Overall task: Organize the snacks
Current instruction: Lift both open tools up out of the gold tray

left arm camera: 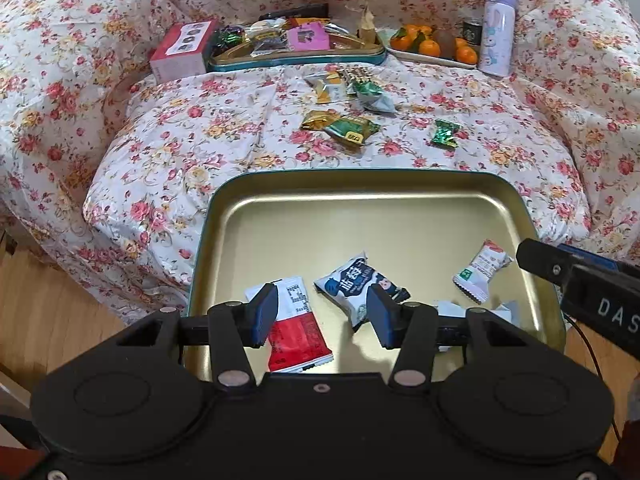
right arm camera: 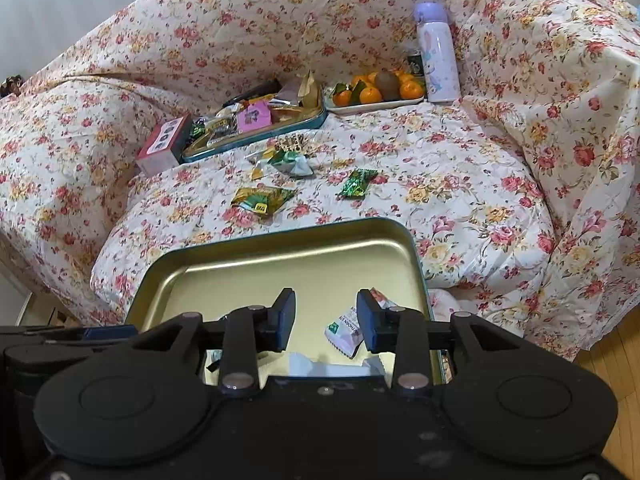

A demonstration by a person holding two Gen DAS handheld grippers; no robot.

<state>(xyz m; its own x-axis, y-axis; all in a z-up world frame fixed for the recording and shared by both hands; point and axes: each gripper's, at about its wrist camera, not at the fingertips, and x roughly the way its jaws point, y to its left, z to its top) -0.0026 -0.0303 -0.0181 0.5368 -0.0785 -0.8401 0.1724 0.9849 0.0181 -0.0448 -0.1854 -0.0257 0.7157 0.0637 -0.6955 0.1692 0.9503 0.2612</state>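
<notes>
From my left wrist view, working left to right: a red and white box (left arm camera: 182, 50) sits against the far tin tray (left arm camera: 296, 60), which is heaped with mixed snacks. In front of it loose wrappers lie scattered on the floral cover (left arm camera: 200, 132), among them a green and gold packet (left arm camera: 350, 130) and a small green candy (left arm camera: 445, 133). Further right are a plate of oranges (left arm camera: 434, 46) and a lilac flask (left arm camera: 496, 32).

Closer in, the gold tray (left arm camera: 360, 216) holds a red and white packet (left arm camera: 294, 320), a blue and white packet (left arm camera: 358, 284) and a small white packet (left arm camera: 482, 270). My left gripper (left arm camera: 320, 312) hangs over the first two with its jaws wide and nothing between the pads. The right tool's black body pokes in at the right edge.

The right wrist view hides the red and blue packets behind the tool body, but it alone shows my right gripper (right arm camera: 326, 326): jaws partly apart, gripping nothing, with the small white packet (right arm camera: 346, 330) lying on the gold tray (right arm camera: 280, 248) just under the right finger. It also shows wooden floor (right arm camera: 612, 380) at the right.
</notes>
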